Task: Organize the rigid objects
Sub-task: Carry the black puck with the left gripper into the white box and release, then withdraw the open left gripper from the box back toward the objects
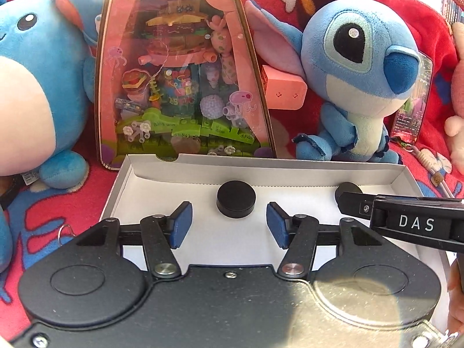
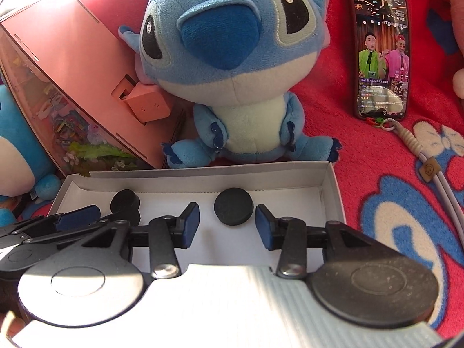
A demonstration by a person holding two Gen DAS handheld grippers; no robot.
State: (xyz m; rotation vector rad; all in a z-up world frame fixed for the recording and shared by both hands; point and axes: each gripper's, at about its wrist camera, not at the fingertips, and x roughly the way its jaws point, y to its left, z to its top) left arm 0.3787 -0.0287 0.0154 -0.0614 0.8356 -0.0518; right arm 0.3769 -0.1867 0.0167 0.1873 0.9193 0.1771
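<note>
A shallow white cardboard box point(image 1: 121, 191) sat open on a red patterned blanket point(image 2: 377, 150), and two black round discs lay flat on its floor, well apart from each other. The left gripper point(image 1: 229, 223) hovered low over the box with its blue-padded fingers point(image 1: 182, 223) apart; the left disc point(image 1: 236, 199) lay just beyond the gap between them, touching neither pad. The right gripper point(image 2: 227, 224) hung beside it over the right half of the box, its fingers point(image 2: 191, 223) also spread, with the right disc point(image 2: 233, 207) sitting free at the mouth of the gap. In the left view the right gripper's tip partly covered that second disc.

Behind the box, a blue plush toy with big dark eyes point(image 2: 232, 58) sat upright against the blanket. To its left stood a pink display case point(image 1: 179, 66) holding a colourful brick model. A rounder blue plush point(image 1: 37, 87) sat at the far left. A phone point(image 2: 380, 52) with a lit screen lay propped to the right
</note>
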